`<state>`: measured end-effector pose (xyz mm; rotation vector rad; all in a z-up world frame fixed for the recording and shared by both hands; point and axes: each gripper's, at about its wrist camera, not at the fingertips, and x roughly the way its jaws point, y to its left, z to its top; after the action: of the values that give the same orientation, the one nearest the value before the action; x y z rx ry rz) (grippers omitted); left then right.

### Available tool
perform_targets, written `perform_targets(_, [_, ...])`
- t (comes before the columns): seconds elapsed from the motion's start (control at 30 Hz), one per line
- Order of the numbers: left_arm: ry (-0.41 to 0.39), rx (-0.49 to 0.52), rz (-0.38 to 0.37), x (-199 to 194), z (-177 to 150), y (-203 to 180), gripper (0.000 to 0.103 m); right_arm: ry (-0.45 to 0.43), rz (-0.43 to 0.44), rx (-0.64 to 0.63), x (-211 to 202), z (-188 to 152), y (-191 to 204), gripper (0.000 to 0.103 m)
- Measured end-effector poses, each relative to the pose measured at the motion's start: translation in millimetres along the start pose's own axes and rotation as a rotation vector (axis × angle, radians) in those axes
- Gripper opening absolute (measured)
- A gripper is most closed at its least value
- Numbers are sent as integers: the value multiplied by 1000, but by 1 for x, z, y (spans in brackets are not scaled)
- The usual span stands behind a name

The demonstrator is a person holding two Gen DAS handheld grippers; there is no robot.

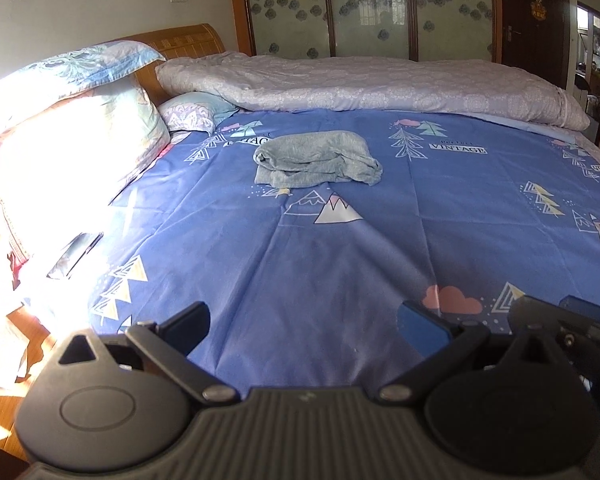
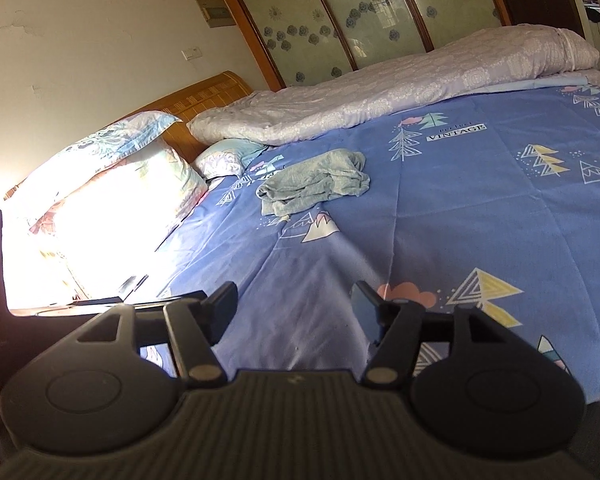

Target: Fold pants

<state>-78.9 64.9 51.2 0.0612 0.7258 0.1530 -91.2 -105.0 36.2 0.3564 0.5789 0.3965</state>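
Observation:
Grey-green pants [image 1: 318, 157] lie in a folded bundle on the blue patterned bed sheet [image 1: 340, 248], far from both grippers. They also show in the right wrist view [image 2: 314, 181]. My left gripper [image 1: 303, 326] is open and empty, held low over the near part of the bed. My right gripper [image 2: 294, 306] is open and empty, also over the near part of the sheet [image 2: 460, 220]. Part of the right gripper [image 1: 572, 332] shows at the lower right of the left wrist view.
A rolled lilac quilt [image 1: 360, 84] lies along the far side of the bed. Sunlit pillows [image 1: 60, 120] stack against the wooden headboard [image 1: 180, 40] at left. A dark flat item [image 1: 74, 256] lies at the bed's left edge. Wardrobe doors [image 1: 364, 4] stand behind.

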Motion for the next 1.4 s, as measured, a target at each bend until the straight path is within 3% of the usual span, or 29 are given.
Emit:
perform_targets(0.47, [127,35,6,21,-19,-18,103,45,-24,66,7,-13,-22,67])
perform_targets(0.83, [126,32,39,21,-20,-19,103,49,-19,65,7,-13,-23,67])
perform_targets(1.4, [131,16,31,20,-21,-13,103,57,-22,43,8,-13,-16,67])
